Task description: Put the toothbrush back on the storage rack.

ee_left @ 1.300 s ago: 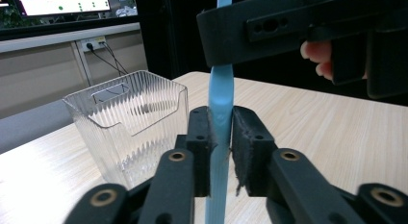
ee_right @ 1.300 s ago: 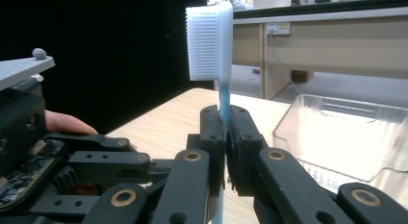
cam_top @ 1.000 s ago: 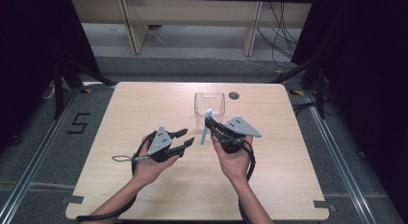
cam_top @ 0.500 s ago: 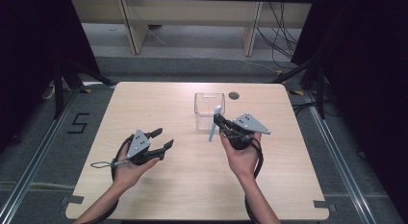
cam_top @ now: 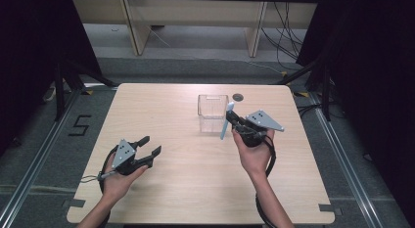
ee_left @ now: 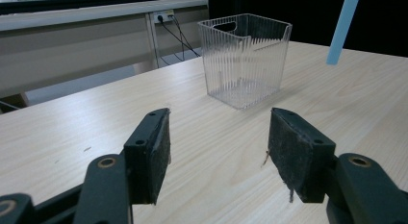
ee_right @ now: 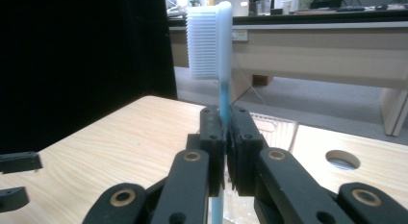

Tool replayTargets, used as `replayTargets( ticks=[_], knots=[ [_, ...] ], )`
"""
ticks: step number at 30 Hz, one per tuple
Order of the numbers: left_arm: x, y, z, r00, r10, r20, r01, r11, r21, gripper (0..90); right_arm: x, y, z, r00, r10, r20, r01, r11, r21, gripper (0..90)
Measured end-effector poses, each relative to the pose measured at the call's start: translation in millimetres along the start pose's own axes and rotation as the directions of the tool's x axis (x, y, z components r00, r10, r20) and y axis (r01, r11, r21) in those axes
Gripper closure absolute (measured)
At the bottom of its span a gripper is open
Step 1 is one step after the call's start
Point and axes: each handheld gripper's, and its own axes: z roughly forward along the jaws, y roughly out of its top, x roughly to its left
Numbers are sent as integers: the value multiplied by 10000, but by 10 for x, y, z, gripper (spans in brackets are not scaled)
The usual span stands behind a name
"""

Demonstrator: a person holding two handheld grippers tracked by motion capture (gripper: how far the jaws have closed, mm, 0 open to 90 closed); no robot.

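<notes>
Pale wooden table fills the middle of a dark room, with shelving beyond. At about seven o'clock the left gripper is held low by a hand, its jaws having just spread, with nothing between them. At about three o'clock the right gripper pinches a blue toothbrush by the handle, bristle head uppermost. Just beside the toothbrush, at twelve o'clock, stands a clear ribbed bin, near a round cable hole.
</notes>
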Motion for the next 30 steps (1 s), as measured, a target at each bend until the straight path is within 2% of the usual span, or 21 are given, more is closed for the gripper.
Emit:
replayTargets(
  ticks=[5, 7, 9, 10, 11, 12, 13, 14, 16, 17, 22, 23, 25, 26, 29, 30],
  knots=[
    [5, -74, 0, 9999, -107, -4, 107, 9999, -93, 401, -70, 31, 1, 9995, -63, 300, 64, 10000, -24, 859],
    [6, -90, -7, 9999, -100, -56, 100, 9999, 56, 401, -100, 47, 3, 9995, -32, 315, 33, 10000, -49, 859],
    [13, -115, 16, 9999, -126, -6, 125, 9999, -118, 401, -127, 70, -6, 9990, -89, 445, 90, 10000, -17, 859],
    [6, -119, 1, 9998, -159, -120, 161, 9998, 102, 400, -145, 80, -1, 9983, -160, 556, 171, 9997, -182, 859],
    [6, -127, 4, 9998, -164, -125, 166, 9998, 102, 400, -148, 89, -4, 9989, 19, 477, -14, 9999, -124, 859],
    [11, -141, 26, 9999, -165, -34, 165, 9998, -135, 400, -166, 101, -1, 9988, -44, 479, 53, 9998, -178, 859],
    [11, -141, 26, 9999, -165, -34, 165, 9998, -135, 400, -166, 101, -1, 9988, -44, 479, 53, 9998, -178, 859],
    [2, -145, 8, 9997, -200, -171, 201, 9998, 83, 400, -188, 126, -6, 9980, -56, 633, 70, 9997, -220, 859],
    [6, -154, 10, 9996, -206, -177, 208, 9997, 95, 400, -192, 143, -9, 9976, 85, 681, -70, 9997, -218, 859],
    [7, -160, 12, 9996, -223, -182, 225, 9997, 85, 400, -209, 153, 2, 9978, -36, 661, 58, 9994, -328, 859],
    [8, -186, 17, 9994, -272, -201, 274, 9996, 109, 397, -228, 196, -1, 9975, 41, 701, -16, 9994, -349, 859],
    [4, -193, 18, 9992, -350, -193, 352, 9993, 96, 395, -248, 226, 7, 9973, -83, 732, 120, 9987, -498, 859],
    [2, -212, 36, 9992, -379, -132, 377, 9992, -127, 392, -257, 250, 6, 9972, -67, 751, 106, 9987, -504, 859],
    [-1, -210, 17, 9990, -367, -245, 369, 9993, 98, 391, -258, 262, 9, 9970, -31, 777, 73, 9985, -540, 859],
    [5, -226, 22, 9987, -415, -309, 417, 9991, 58, 390, -263, 298, 27, 9974, -48, 717, 97, 9977, -677, 859],
    [6, -232, 21, 9983, -475, -350, 477, 9989, 37, 390, -263, 308, 33, 9963, -61, 852, 128, 9968, -788, 859]
  ],
)
